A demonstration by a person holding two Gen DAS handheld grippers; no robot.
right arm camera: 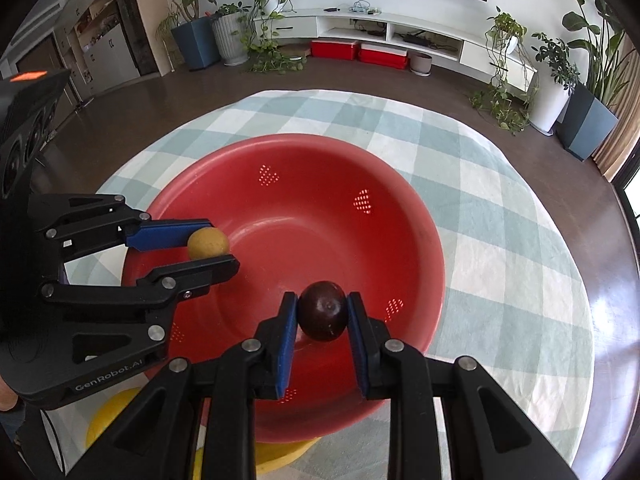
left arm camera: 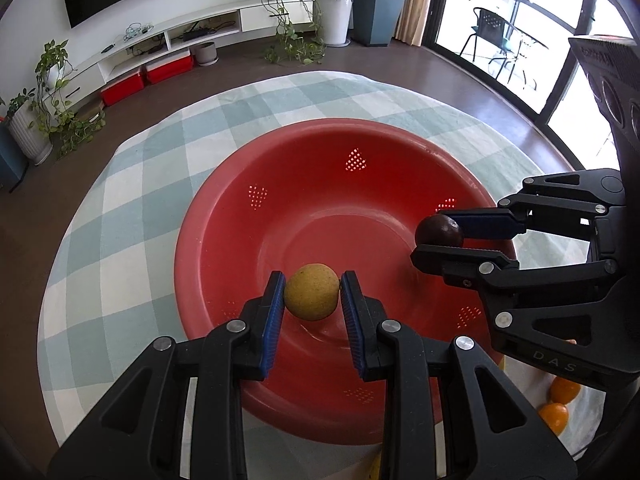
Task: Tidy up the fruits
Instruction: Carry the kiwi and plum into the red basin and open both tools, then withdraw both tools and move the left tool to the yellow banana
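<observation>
Two grippers above the red colander (left arm camera: 224, 216): left gripper (left arm camera: 312, 292) jaws tight on a yellow fruit (left arm camera: 311, 297), right gripper (right arm camera: 322, 312) (likewise) on a dark plum (right arm camera: 322, 317).

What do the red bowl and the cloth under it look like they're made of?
Bowl: likely plastic, smooth with a soft sheen, and light glows through its small hole clusters. Cloth: seemingly woven fabric, matte, pale green and white checks, lying with slight wrinkles.

The colander (left arm camera: 224, 216) stands on the table (left arm camera: 132, 184). Two oranges (left arm camera: 558, 404) lie on the table right of it. A cabinet (right arm camera: 424, 32) stands behind.
</observation>
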